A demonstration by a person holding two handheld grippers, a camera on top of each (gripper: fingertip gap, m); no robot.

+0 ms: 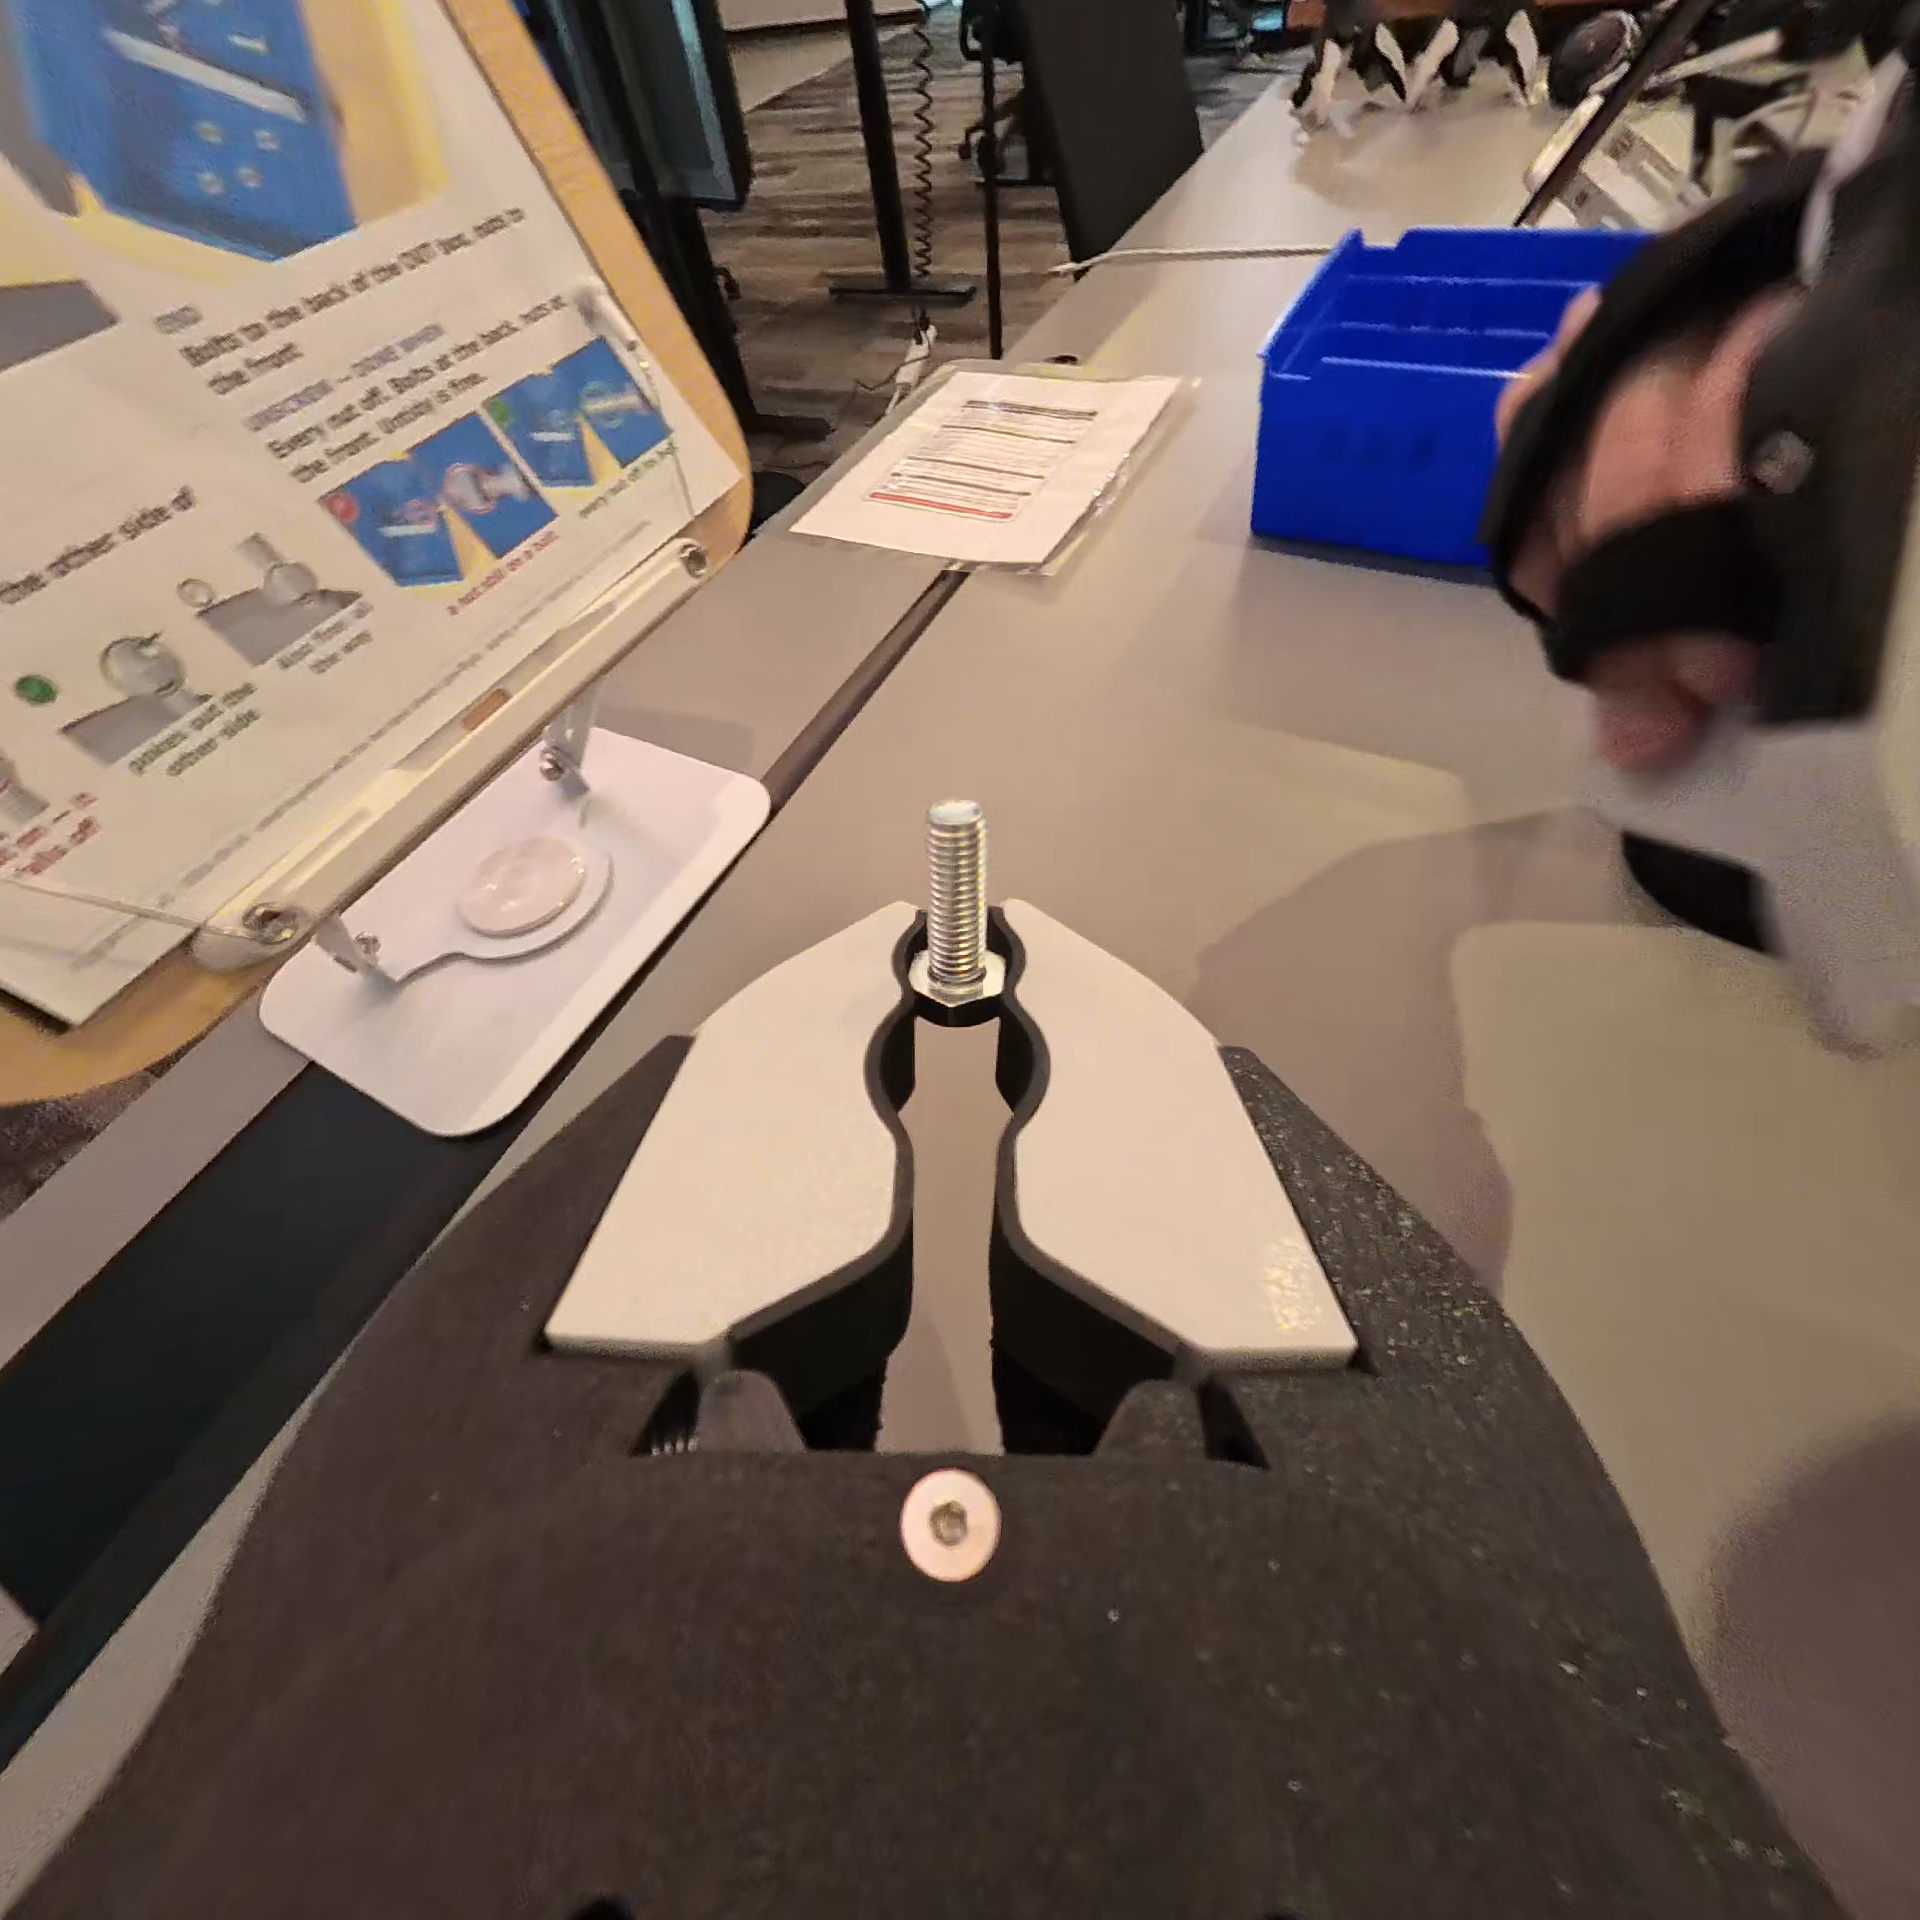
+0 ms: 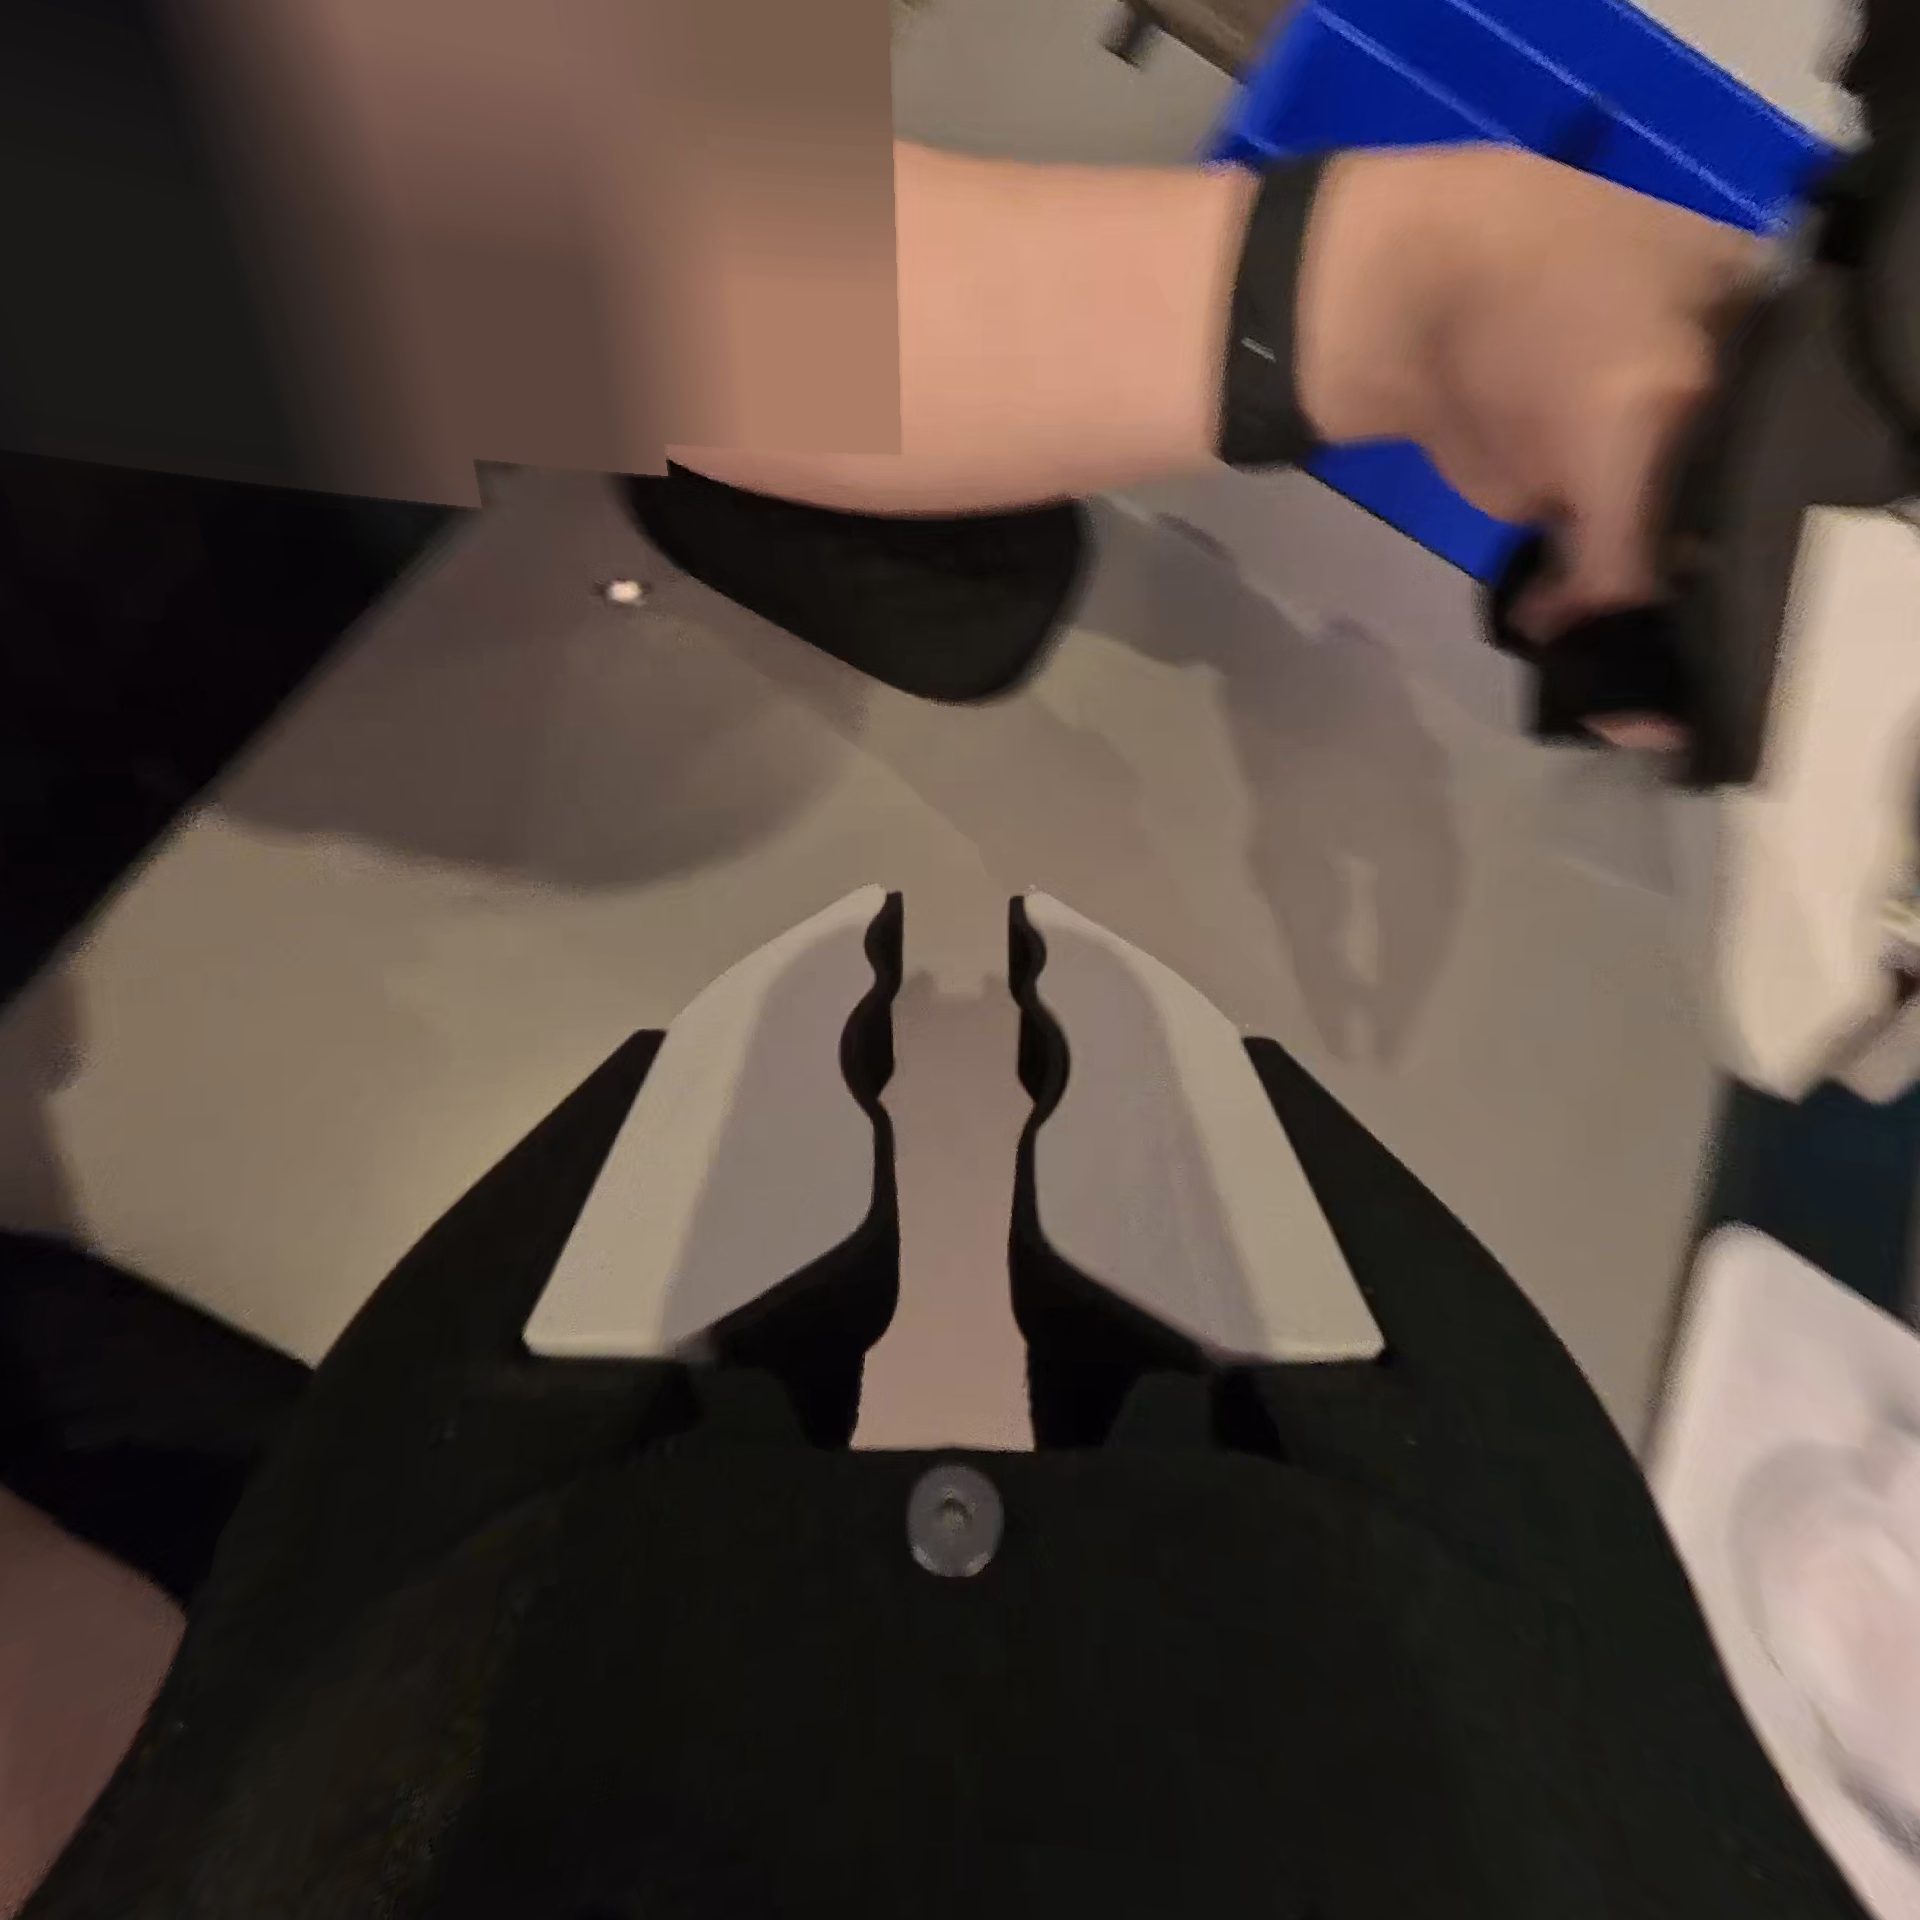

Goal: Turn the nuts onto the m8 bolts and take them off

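Observation:
In the left wrist view my left gripper [image 1: 958, 920] is shut on a silver bolt [image 1: 956, 883]. Its hex end sits in the notch between the fingertips and its threaded shaft stands upright above them, over the grey table [image 1: 1195, 748]. No nut shows on the thread. In the right wrist view, which is blurred, my right gripper [image 2: 954, 914] is open a little and empty, above the bare table [image 2: 416, 987]. A small bright speck [image 2: 623, 592] lies on the table farther off; I cannot tell what it is.
A blue divided bin [image 1: 1403, 416] stands at the back right and also shows in the right wrist view [image 2: 1507, 94]. An instruction board [image 1: 312, 468] on a white base [image 1: 520, 966] stands to the left. A laminated sheet [image 1: 997, 457] lies behind. The person's strapped hand [image 1: 1662, 540] hovers at right.

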